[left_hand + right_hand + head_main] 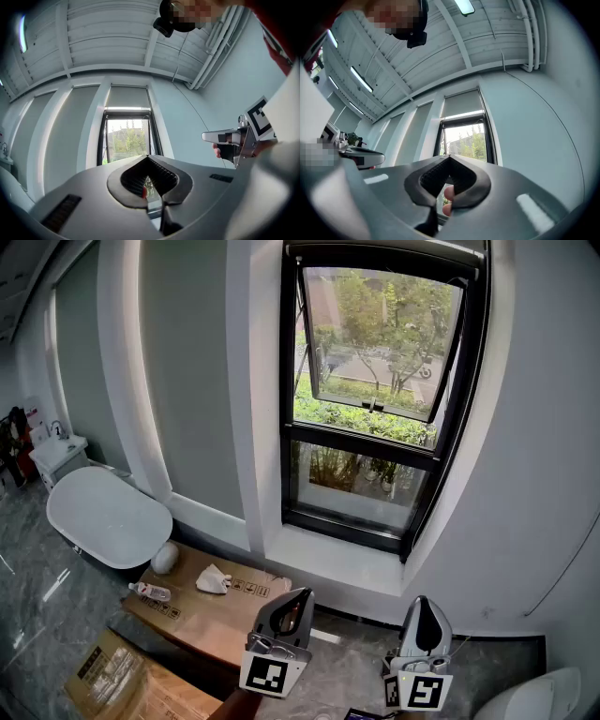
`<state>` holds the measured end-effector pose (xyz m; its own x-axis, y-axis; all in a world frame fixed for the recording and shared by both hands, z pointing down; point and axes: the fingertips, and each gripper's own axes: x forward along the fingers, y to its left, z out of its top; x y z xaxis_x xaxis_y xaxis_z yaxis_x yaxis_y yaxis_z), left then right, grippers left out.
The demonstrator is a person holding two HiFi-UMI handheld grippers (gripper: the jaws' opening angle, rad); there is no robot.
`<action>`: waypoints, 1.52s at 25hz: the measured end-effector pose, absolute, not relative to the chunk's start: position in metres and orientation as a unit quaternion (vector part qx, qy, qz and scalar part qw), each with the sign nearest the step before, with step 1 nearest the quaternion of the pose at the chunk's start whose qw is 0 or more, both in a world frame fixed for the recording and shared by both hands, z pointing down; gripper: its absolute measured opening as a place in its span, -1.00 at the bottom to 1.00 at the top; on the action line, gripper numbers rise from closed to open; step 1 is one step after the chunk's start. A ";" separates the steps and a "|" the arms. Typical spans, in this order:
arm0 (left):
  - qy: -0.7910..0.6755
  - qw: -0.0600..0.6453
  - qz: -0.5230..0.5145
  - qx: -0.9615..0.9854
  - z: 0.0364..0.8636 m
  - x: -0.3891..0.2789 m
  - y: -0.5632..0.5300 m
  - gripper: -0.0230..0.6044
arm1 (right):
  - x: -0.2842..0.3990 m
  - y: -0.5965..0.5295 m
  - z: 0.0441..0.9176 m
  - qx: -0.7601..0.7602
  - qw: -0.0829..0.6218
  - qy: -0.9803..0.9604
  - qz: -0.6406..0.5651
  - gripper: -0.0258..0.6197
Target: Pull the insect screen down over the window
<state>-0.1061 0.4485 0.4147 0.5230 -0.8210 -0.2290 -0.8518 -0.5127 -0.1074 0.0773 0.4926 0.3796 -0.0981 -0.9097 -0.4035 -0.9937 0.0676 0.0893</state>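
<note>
You hold your left gripper (298,602) and right gripper (423,605) low at the near edge of the head view, side by side and apart from each other. Both point up toward the window (375,399) on the far wall, with open space between them and it. Each gripper is clenched: in both gripper views the tips of the jaws meet with nothing caught between the pads. The insect screen (384,253) is gathered at the very top of the black window frame, seen only as a dark bar across the head of the opening. Below it the upper sash (380,343) is tilted outward, with green trees and a road beyond. To the left of your left gripper, a flat cardboard box (220,615) lies on the floor (37,587). A small bottle (150,592) and a crumpled white cloth (213,579) rest on its top. Farther left stands a white bathtub (108,517), near the wall.
</note>
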 end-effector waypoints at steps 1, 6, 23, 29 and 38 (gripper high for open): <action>0.481 0.105 0.073 -0.868 0.415 -0.102 0.448 -0.91 | 0.080 0.493 0.380 -0.662 0.123 0.719 0.172 -0.90; 0.476 0.100 0.079 -0.870 0.415 -0.088 0.445 -0.91 | 0.093 0.492 0.385 -0.664 0.126 0.718 0.167 -0.90; 0.501 0.104 0.060 -0.857 0.432 -0.037 0.436 -0.91 | 0.137 0.467 0.403 -0.647 0.135 0.734 0.157 -0.90; 0.507 0.090 0.050 -0.856 0.439 -0.030 0.417 -0.91 | 0.146 0.447 0.406 -0.638 0.141 0.743 0.143 -0.90; 0.500 0.083 0.076 -0.859 0.443 -0.036 0.340 -0.91 | 0.130 0.374 0.405 -0.633 0.121 0.748 0.159 -0.90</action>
